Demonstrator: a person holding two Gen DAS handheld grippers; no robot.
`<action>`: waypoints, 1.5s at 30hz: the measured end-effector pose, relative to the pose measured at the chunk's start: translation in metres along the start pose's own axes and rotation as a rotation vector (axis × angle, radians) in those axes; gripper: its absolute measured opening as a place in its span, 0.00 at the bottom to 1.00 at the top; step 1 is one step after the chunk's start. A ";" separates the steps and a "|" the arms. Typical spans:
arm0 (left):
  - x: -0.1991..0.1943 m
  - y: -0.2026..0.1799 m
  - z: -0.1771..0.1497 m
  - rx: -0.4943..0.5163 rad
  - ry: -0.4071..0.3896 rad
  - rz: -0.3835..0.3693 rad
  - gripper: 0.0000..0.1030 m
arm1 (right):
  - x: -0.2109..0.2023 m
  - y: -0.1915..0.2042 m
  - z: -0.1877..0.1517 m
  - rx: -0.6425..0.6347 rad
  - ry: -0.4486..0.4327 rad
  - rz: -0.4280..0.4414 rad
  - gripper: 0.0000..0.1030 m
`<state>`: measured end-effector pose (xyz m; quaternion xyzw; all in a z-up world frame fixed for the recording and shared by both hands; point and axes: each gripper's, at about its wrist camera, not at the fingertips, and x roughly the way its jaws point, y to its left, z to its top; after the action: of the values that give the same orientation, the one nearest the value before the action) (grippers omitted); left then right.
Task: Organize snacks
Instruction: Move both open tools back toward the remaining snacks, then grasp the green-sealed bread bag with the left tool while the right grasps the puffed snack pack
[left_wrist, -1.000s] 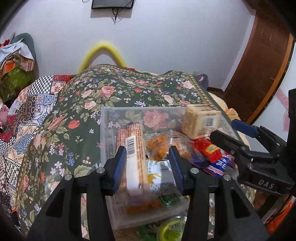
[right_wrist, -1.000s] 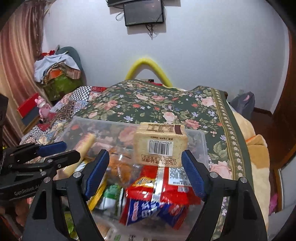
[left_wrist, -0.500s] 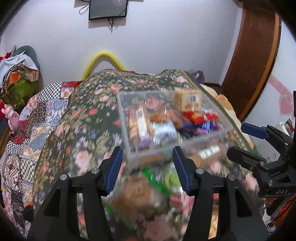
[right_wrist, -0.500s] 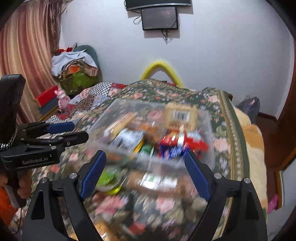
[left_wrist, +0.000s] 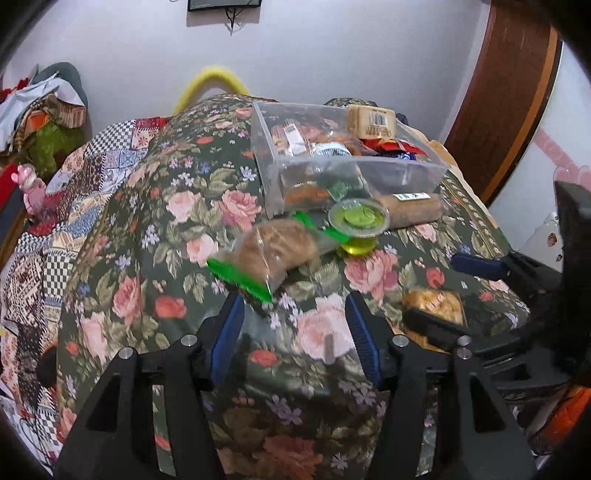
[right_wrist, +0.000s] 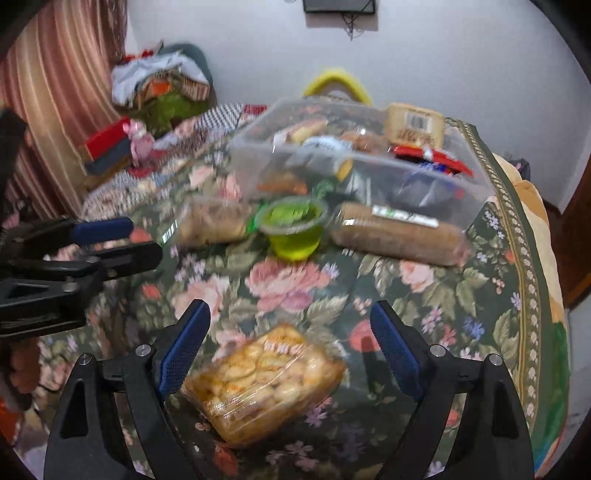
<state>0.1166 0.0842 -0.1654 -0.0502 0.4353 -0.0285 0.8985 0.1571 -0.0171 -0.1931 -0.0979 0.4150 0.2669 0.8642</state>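
Retrieval of the next loose snack is judged under way: the right gripper (right_wrist: 290, 347) stands wide, holding nothing, its jaws having just been opening around the yellow cracker pack (right_wrist: 264, 380) lying flat on the floral cloth (right_wrist: 424, 295), its long axis slanting toward the clear bin (right_wrist: 369, 162). The left gripper (left_wrist: 293, 332) is half open, empty. Next, closure across the pack's short sides seems required.
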 end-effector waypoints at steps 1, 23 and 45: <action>-0.001 0.000 -0.001 0.001 -0.003 0.001 0.55 | 0.001 0.003 -0.006 -0.003 0.005 0.000 0.84; 0.089 0.012 0.050 0.079 0.044 -0.034 0.69 | -0.015 -0.059 -0.031 0.092 0.043 0.012 0.87; 0.044 -0.016 -0.003 0.033 0.118 -0.150 0.72 | -0.032 -0.062 -0.037 0.182 0.049 0.117 0.63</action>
<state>0.1417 0.0638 -0.1996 -0.0661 0.4821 -0.1057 0.8672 0.1500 -0.0959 -0.1954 -0.0011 0.4635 0.2758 0.8421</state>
